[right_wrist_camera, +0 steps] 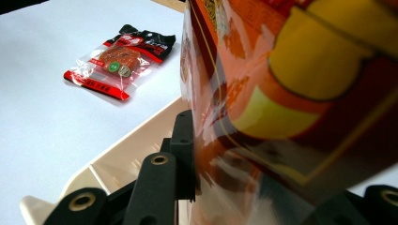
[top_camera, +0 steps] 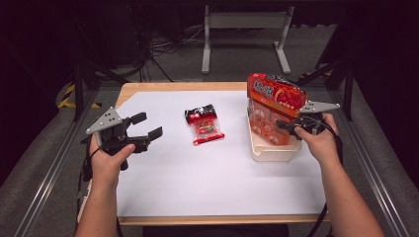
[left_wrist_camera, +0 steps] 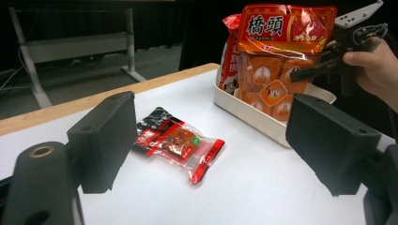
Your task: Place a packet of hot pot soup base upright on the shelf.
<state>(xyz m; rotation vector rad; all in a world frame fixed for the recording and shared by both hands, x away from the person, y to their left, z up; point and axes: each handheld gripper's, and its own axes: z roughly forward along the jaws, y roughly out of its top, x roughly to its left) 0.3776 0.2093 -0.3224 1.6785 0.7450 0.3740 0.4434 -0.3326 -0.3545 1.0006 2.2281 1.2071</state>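
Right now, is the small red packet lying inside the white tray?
No, the small packet lies flat on the white table sheet, apart from the tray, which holds the orange bag.

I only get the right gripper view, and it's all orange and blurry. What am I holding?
Observer: Your right gripper is shut on a big orange bag.
Operator: Is the bag up in the air?
Observer: No, it stands upright with its bottom in the cream tray.
Operator: Is anything else in there?
Observer: Yes, a red bag stands behind the orange one.
Operator: Where's my other gripper?
Observer: The left gripper hovers open and empty, left of the small packet.
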